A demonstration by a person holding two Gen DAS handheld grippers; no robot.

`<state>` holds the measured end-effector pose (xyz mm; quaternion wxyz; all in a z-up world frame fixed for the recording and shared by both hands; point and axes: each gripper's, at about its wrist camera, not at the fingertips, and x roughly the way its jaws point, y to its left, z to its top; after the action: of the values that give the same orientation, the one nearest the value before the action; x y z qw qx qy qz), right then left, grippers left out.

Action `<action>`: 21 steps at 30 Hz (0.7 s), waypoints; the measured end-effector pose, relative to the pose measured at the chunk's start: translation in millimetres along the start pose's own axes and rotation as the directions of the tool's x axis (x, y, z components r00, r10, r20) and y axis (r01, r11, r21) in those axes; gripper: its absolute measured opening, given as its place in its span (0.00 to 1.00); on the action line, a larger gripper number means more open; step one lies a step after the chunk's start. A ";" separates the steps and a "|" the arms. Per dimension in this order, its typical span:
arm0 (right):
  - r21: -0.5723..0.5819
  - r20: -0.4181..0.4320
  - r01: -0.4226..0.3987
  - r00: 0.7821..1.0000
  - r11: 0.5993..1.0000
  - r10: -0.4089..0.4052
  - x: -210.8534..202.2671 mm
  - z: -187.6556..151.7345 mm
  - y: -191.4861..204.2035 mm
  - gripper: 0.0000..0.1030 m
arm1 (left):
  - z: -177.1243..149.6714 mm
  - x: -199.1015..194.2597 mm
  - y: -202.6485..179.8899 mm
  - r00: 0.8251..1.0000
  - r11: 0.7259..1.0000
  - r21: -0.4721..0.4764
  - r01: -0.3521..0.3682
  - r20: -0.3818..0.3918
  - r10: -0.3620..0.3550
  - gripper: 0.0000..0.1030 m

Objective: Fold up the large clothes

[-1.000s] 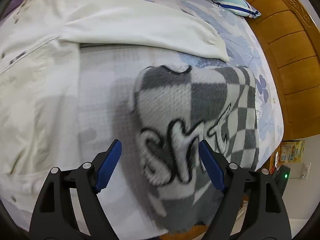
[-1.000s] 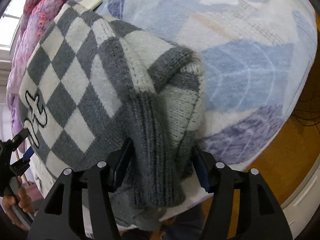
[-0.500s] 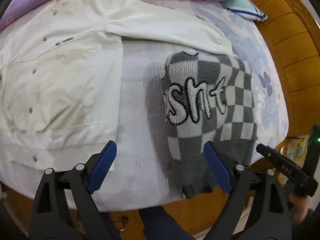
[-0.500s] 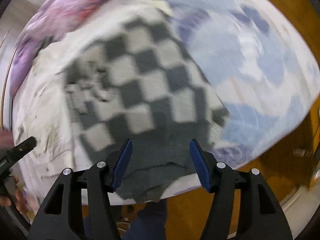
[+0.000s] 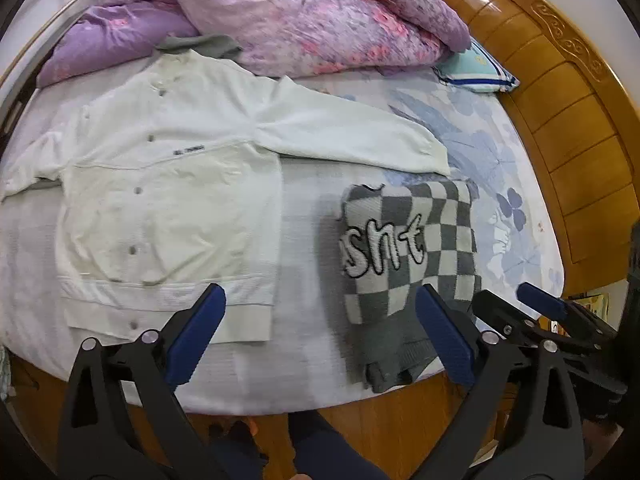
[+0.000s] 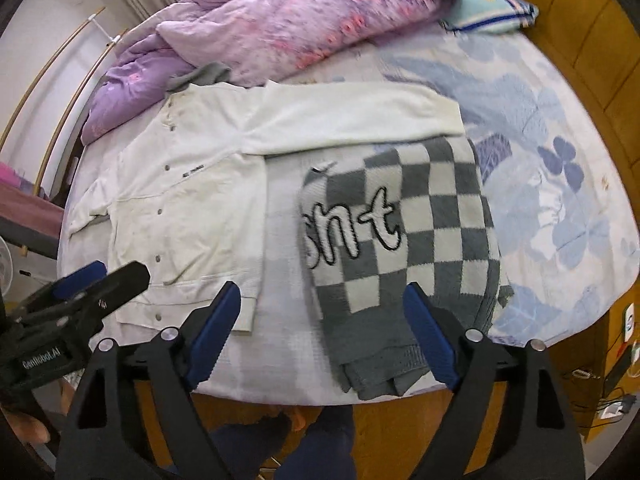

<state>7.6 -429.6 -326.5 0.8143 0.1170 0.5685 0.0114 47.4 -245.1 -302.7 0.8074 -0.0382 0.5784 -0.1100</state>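
Note:
A folded grey-and-white checked sweater [image 5: 412,248] [image 6: 404,232] with white lettering lies at the bed's near edge, its grey hem hanging slightly over. To its left a white snap-button jacket [image 5: 168,200] [image 6: 188,200] is spread flat, one sleeve stretched out above the sweater. My left gripper [image 5: 320,308] hangs high over the bed between the two garments, jaws opening, nothing between them. My right gripper [image 6: 322,300] hovers above the sweater's near left corner, jaws also opening and empty. Each gripper shows in the other's view, the right gripper [image 5: 520,300] and the left gripper [image 6: 80,280].
A crumpled purple floral quilt [image 5: 300,20] fills the far side of the bed. A teal pillow [image 5: 476,68] lies by the wooden headboard [image 5: 568,112] on the right. The blue-flowered sheet [image 6: 560,200] is bare right of the sweater. A person's dark trouser legs [image 5: 312,440] stand on the wooden floor below.
Both grippers rose well away from the bed. The right gripper let go of the sweater's grey fold and its jaws widened. The sweater now lies folded on the sheet.

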 end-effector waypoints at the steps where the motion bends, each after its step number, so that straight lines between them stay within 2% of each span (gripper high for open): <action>1: -0.004 0.005 0.008 1.000 1.000 -0.008 -4.3 -1.5 3.6 0.81 | -0.6 -8.8 5.4 1.000 1.000 0.002 -0.011 0.016 0.011 0.93; 9: -0.001 0.102 0.060 0.993 0.998 -0.059 -52.8 -18.2 59.2 0.86 | -14.6 -59.9 44.3 0.998 0.999 0.035 -0.026 0.056 0.024 0.93; 13: -0.002 0.150 0.072 0.986 0.997 -0.071 -75.2 -27.1 85.7 0.89 | -22.0 -94.4 62.4 0.993 0.997 0.068 -0.043 0.109 0.036 0.93; 17: -0.002 0.212 0.087 0.974 0.996 -0.084 -98.3 -36.6 112.5 0.90 | -26.0 -128.3 81.8 0.987 0.997 0.073 -0.030 0.160 0.018 0.93; 21: 0.004 0.276 0.102 0.956 0.995 -0.099 -116.9 -44.2 135.8 0.92 | -31.8 -159.8 97.1 0.973 0.995 0.088 -0.049 0.230 0.027 0.93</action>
<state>-59.2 -307.4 -205.4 0.8856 0.0841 0.4546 -0.0433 -18.6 -113.2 -183.6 0.8714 -0.0020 0.4767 -0.1161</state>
